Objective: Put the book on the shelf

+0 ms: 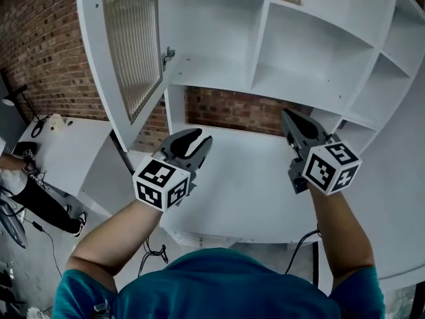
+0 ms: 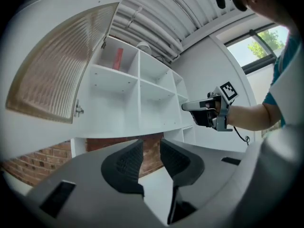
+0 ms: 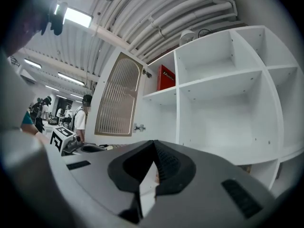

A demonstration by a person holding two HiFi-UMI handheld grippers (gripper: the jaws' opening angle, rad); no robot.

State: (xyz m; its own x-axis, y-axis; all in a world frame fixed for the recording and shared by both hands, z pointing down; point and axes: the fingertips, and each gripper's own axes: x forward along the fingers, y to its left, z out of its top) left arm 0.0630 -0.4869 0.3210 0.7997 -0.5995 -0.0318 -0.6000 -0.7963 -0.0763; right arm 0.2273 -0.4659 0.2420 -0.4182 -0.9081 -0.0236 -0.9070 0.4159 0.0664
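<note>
The red book [image 3: 166,77] stands upright in the shelf's [image 1: 261,38] top compartment, just beside the open slatted door [image 1: 129,45]. Both forearms reach forward over the white tabletop [image 1: 252,178]. The left tool [image 2: 151,146] has its jaws partly apart and grips nothing. The right tool [image 3: 153,144] has its jaws together, empty.

Ribbed-glass door [image 1: 133,38] open; brick wall [image 1: 40,52] behind; white desk [image 1: 252,178] below.
</note>
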